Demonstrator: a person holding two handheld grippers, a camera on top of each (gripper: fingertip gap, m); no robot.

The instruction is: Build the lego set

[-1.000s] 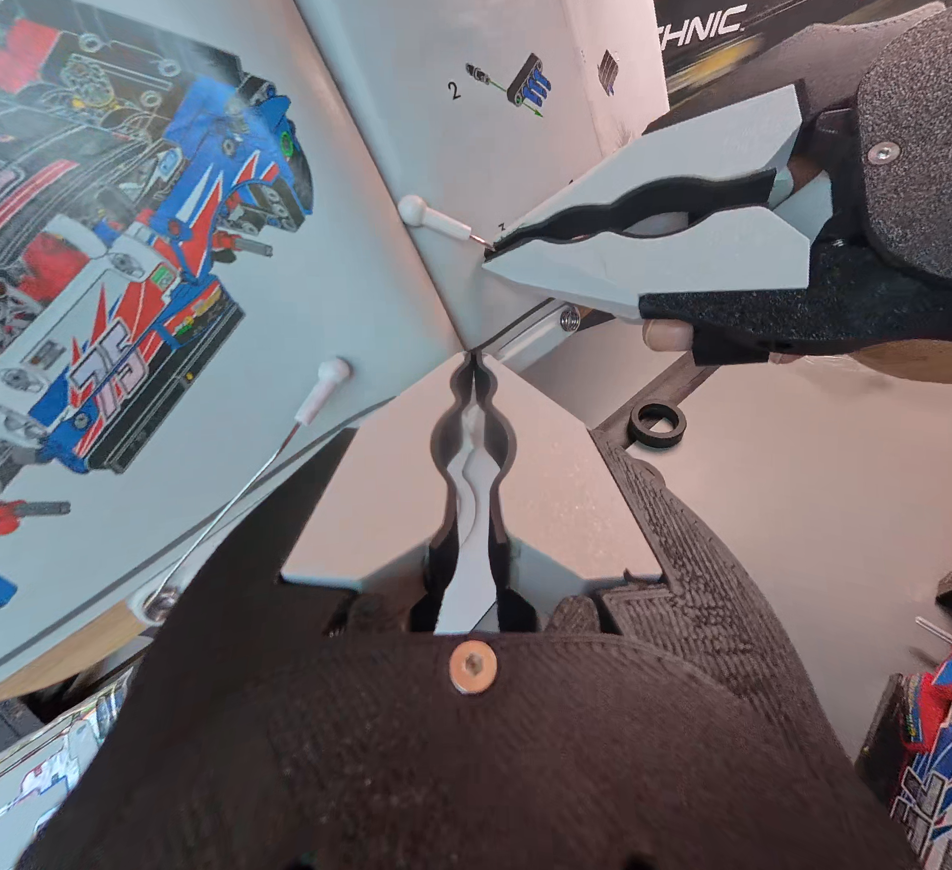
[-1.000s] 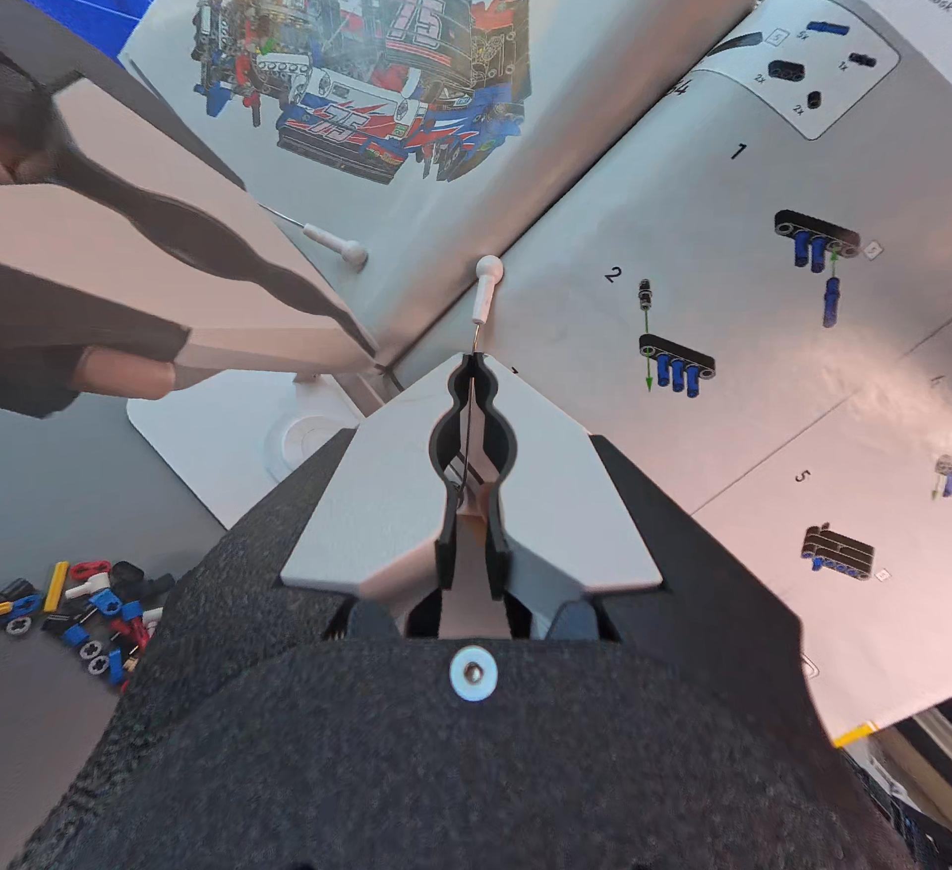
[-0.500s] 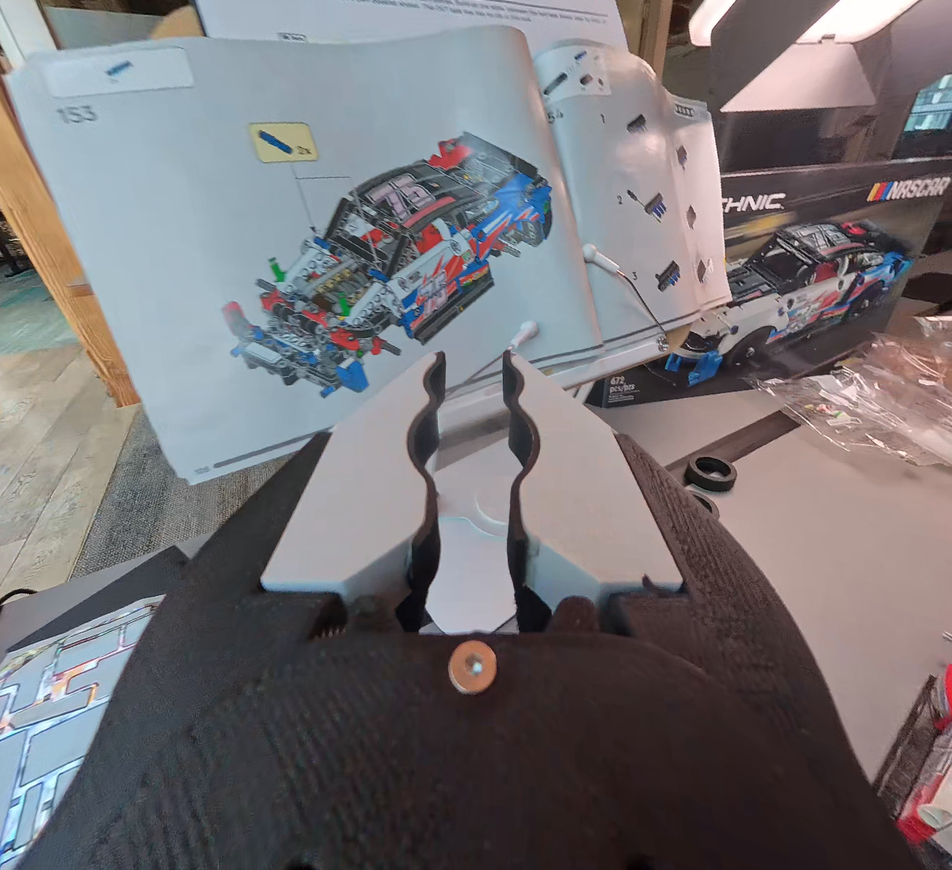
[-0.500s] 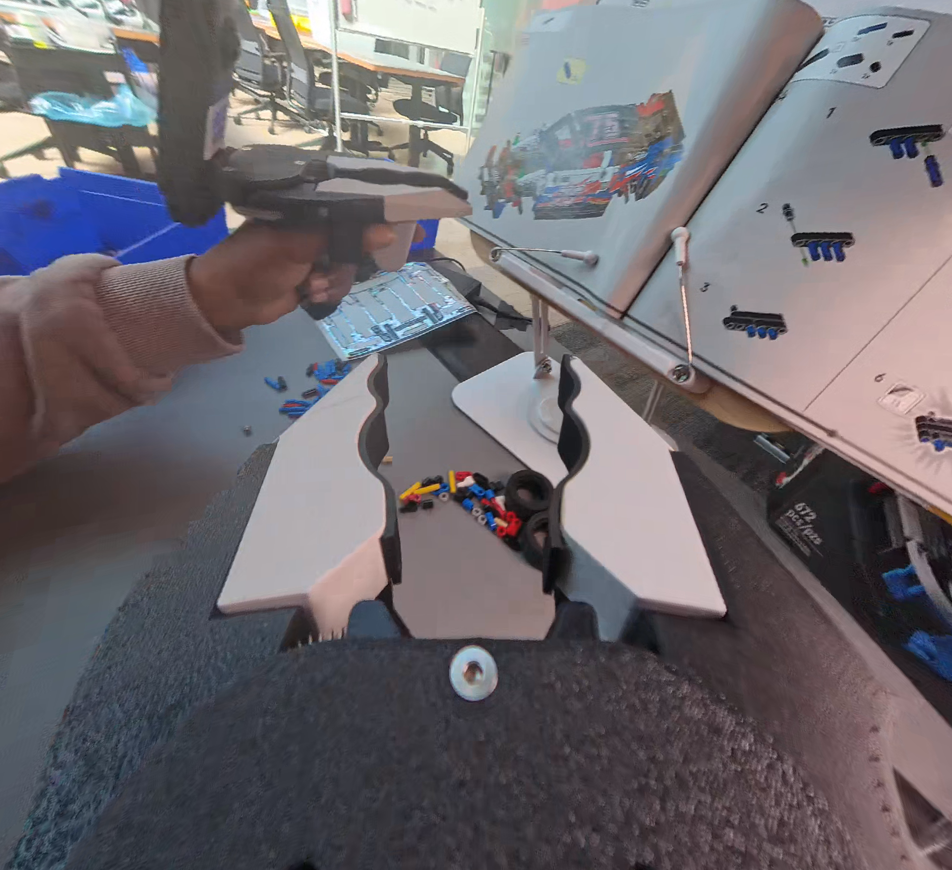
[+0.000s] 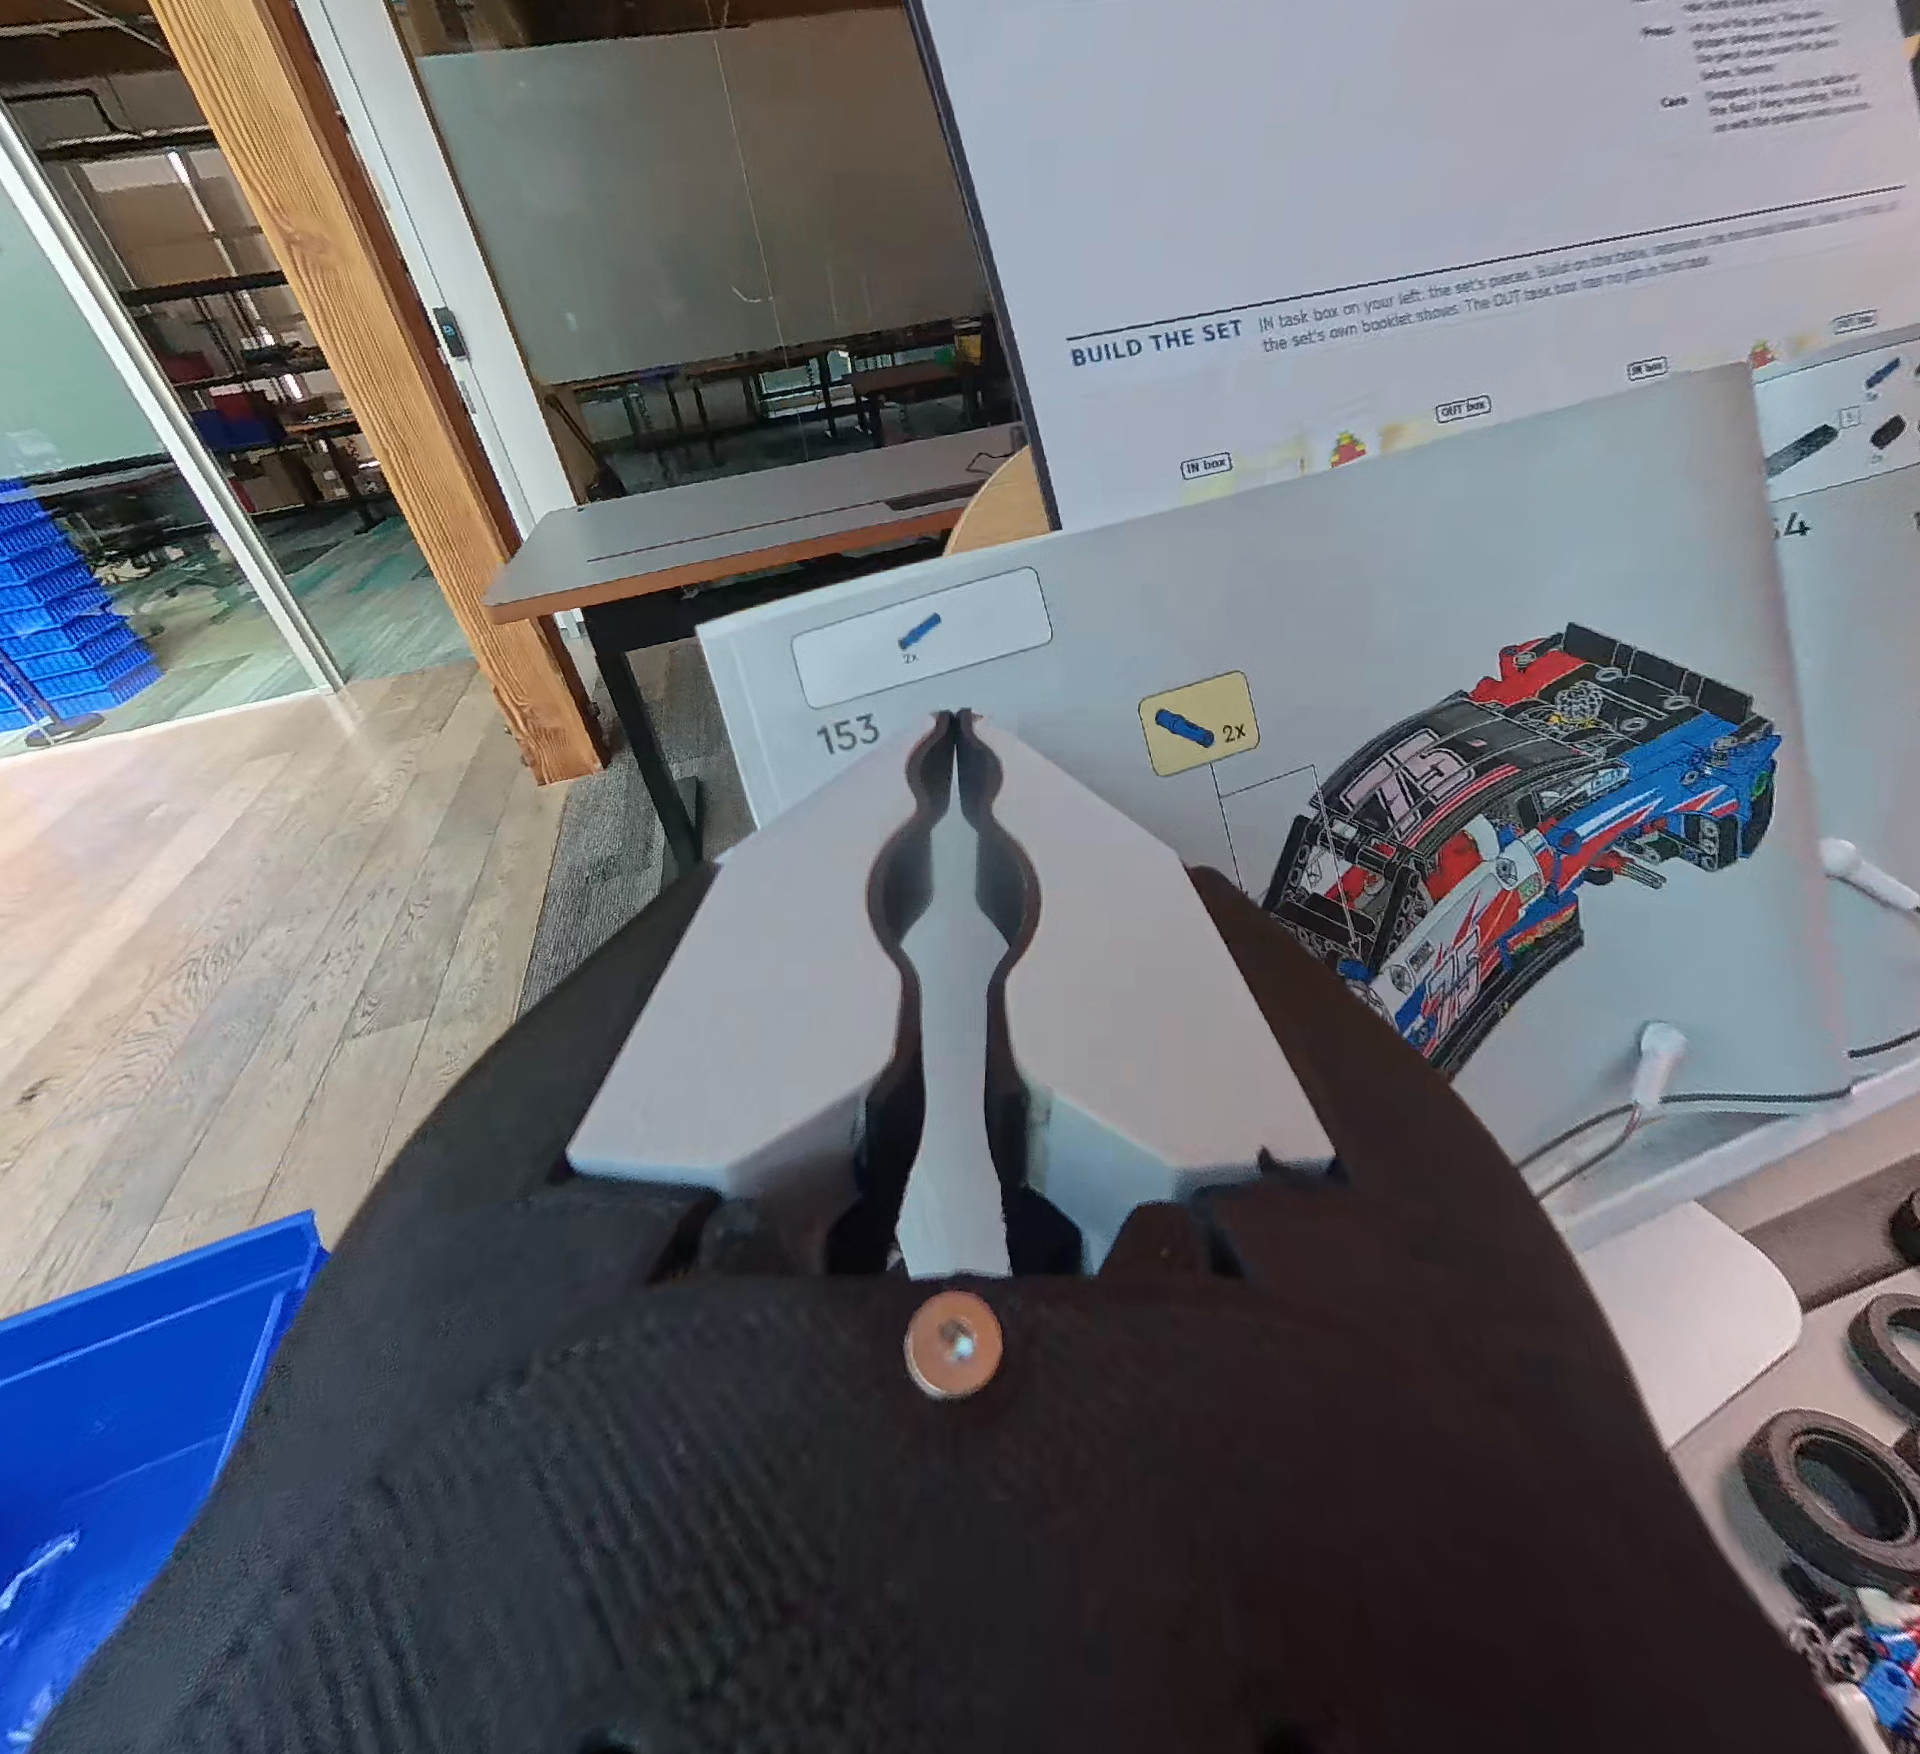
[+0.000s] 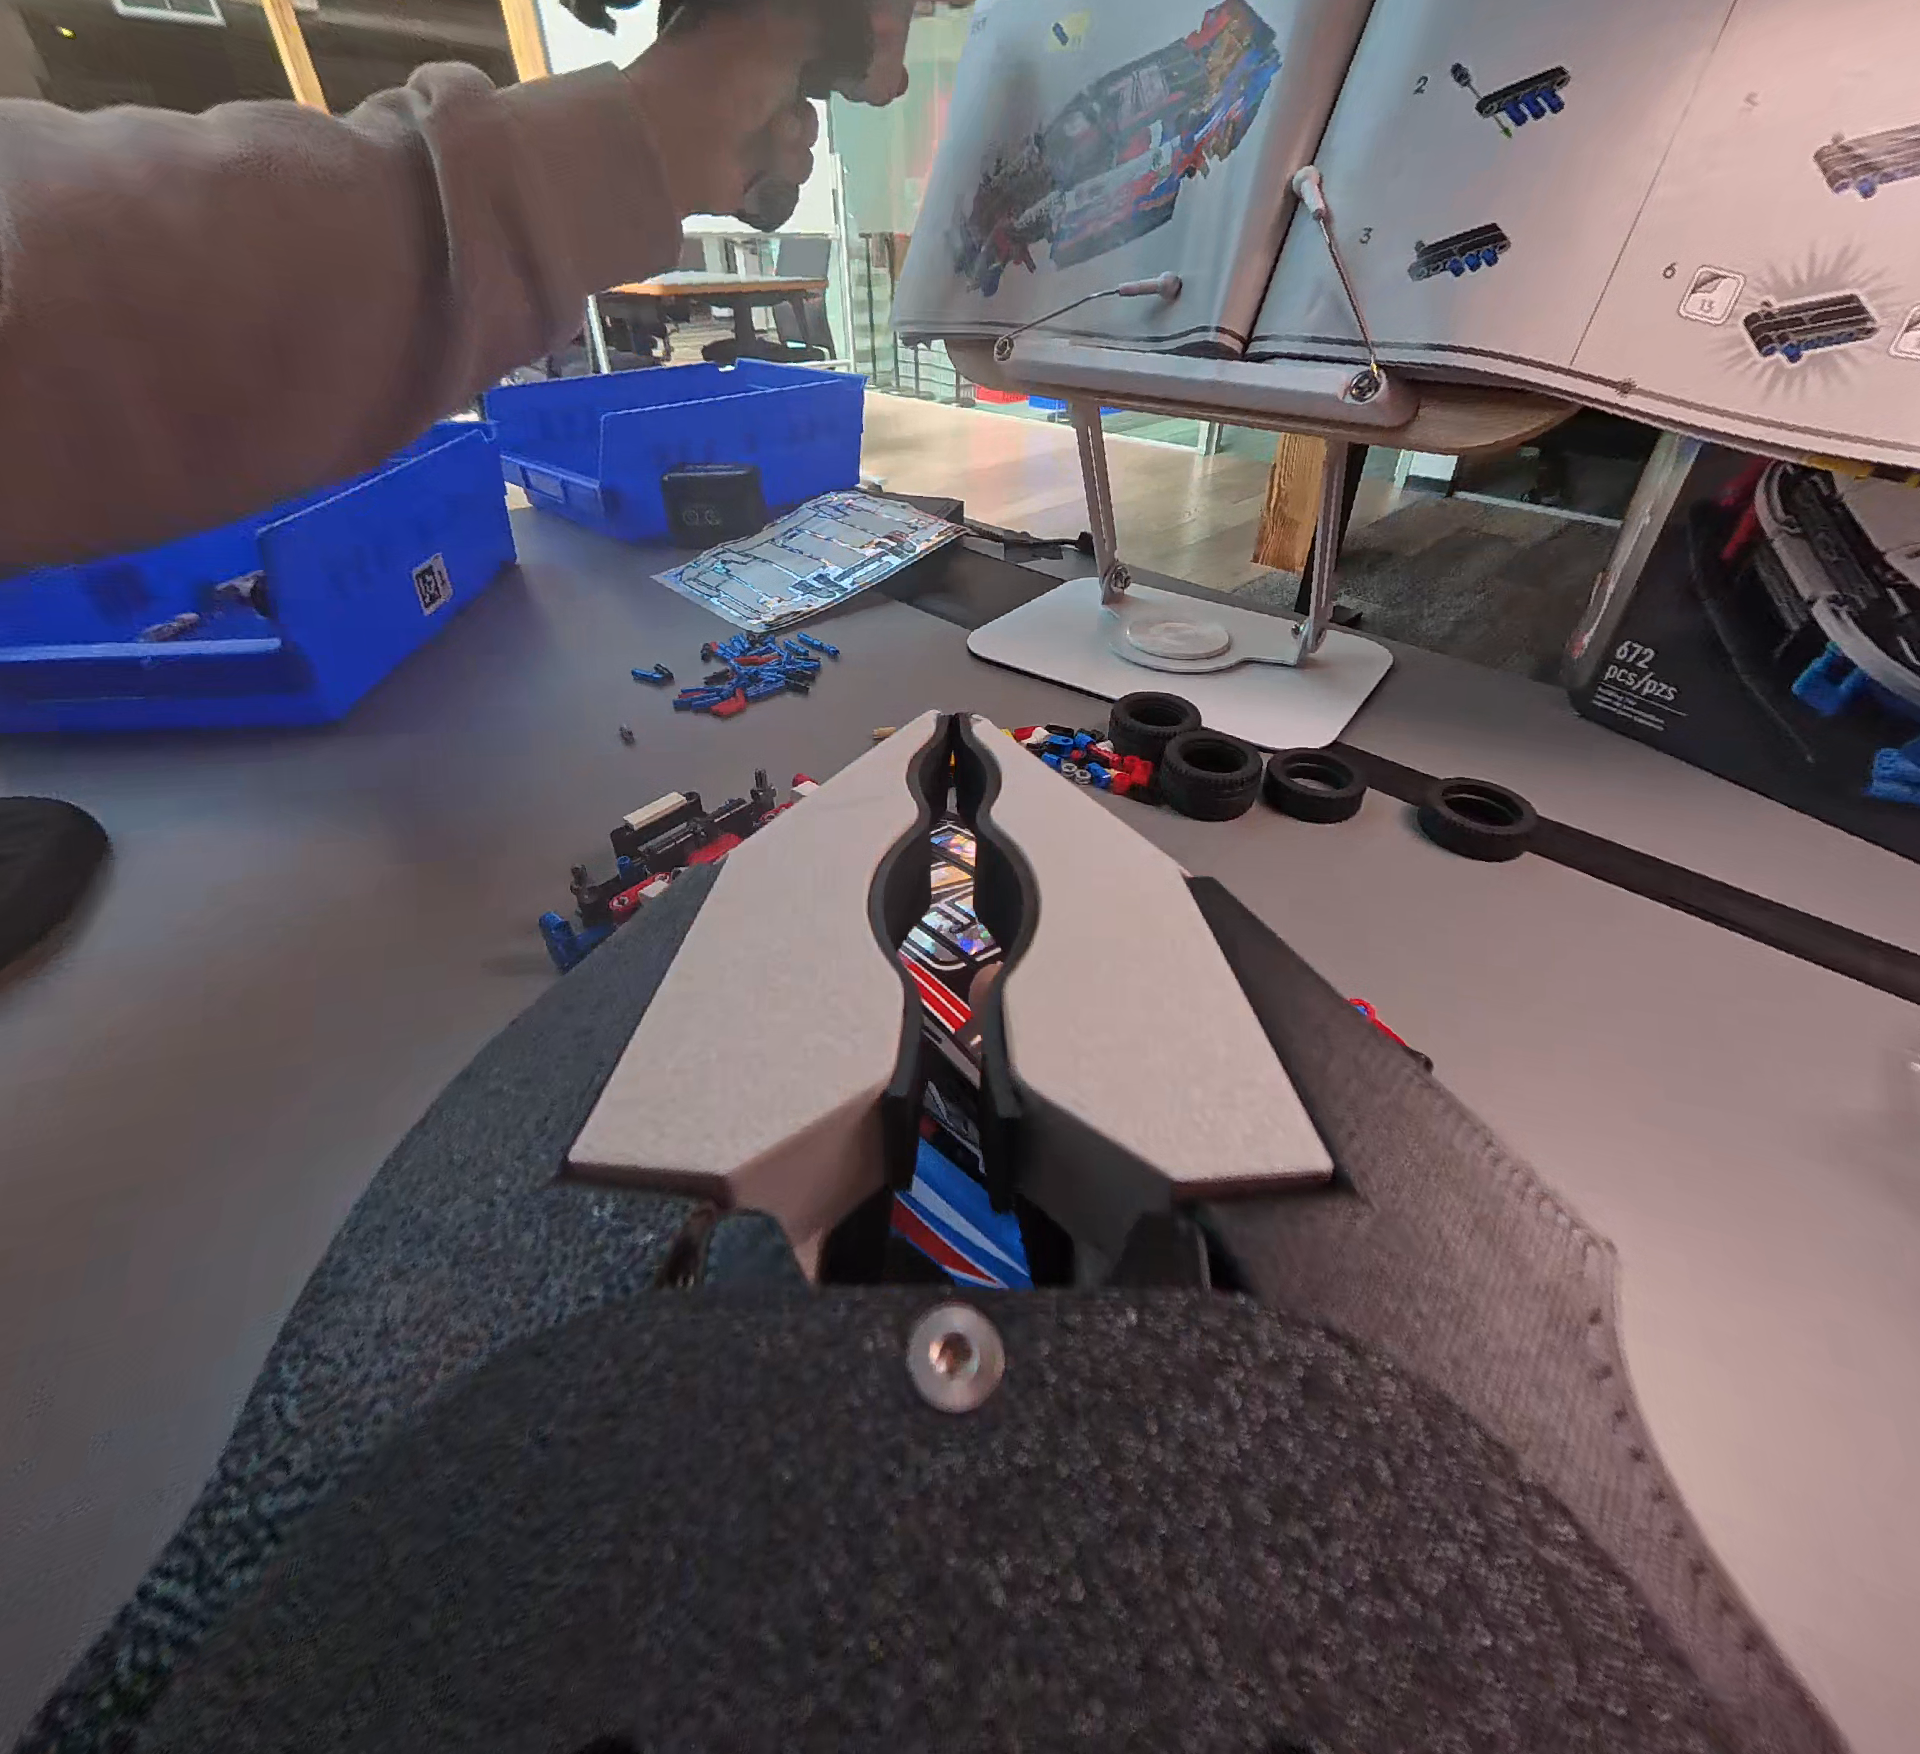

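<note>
Both tongs are pinched shut and empty: the left tongs are raised before the open booklet, the right tongs low at frame centre over the half-built car on the bench. This looks like a check of the step; the next move calls for picking blue pins from the pile at centre-left

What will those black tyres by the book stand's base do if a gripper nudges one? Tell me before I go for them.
The black tyres are round; the ones standing on their tread would probably roll or topple if nudged, while those lying flat should just slide. They look like soft rubber, so likely grippy rather than slippery, and light. The right gripper is shut, so it must open first.
</note>
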